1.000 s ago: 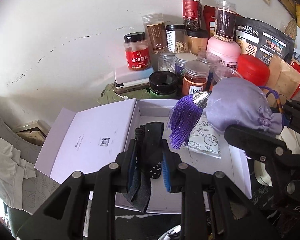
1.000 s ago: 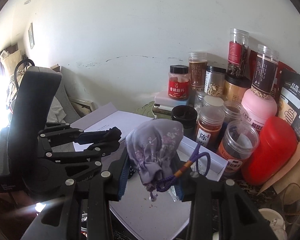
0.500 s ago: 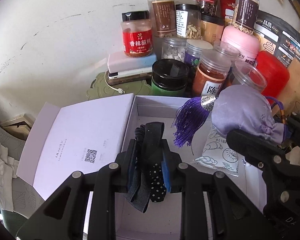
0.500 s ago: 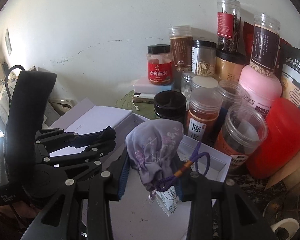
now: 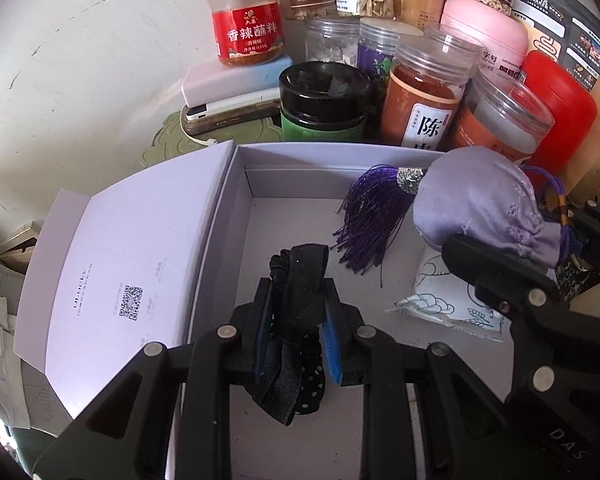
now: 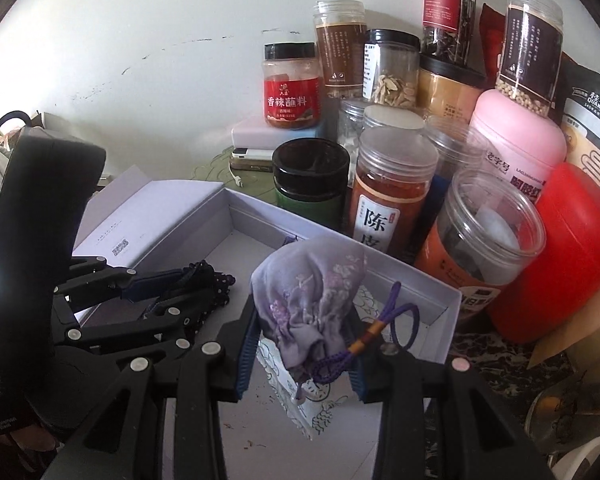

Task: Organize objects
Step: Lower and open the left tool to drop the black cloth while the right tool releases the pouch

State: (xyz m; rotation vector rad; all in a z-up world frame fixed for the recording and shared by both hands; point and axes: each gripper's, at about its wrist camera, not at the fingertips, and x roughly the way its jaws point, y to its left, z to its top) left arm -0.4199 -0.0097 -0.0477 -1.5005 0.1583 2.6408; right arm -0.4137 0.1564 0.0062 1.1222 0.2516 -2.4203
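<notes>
An open white box (image 5: 320, 168) (image 6: 444, 294) lies in front of me, its lid (image 5: 132, 264) folded out to the left. My left gripper (image 5: 296, 320) is shut on a bundle of black hair ties (image 5: 300, 280), one with white dots, held just over the box floor. My right gripper (image 6: 304, 344) is shut on a lilac embroidered pouch (image 6: 308, 300) (image 5: 480, 204) with a purple tassel (image 5: 372, 220) and cord (image 6: 380, 328), over the box's right side. Under the pouch lies a white printed sachet (image 5: 440, 300) (image 6: 296, 392) in the box.
Behind the box crowd several jars: a red-labelled spice jar (image 5: 246, 20), a black-lidded green jar (image 5: 324, 100), an orange-powder jar (image 5: 424, 96), a pink tub (image 6: 516, 148), a red container (image 6: 572, 256). A phone and power bank (image 5: 232, 92) lie stacked left of them, by the wall.
Both grippers have come down and forward toward the box, keeping their loads. The box and jars now fill more of each view, and the tassel hangs closer to the box floor.
</notes>
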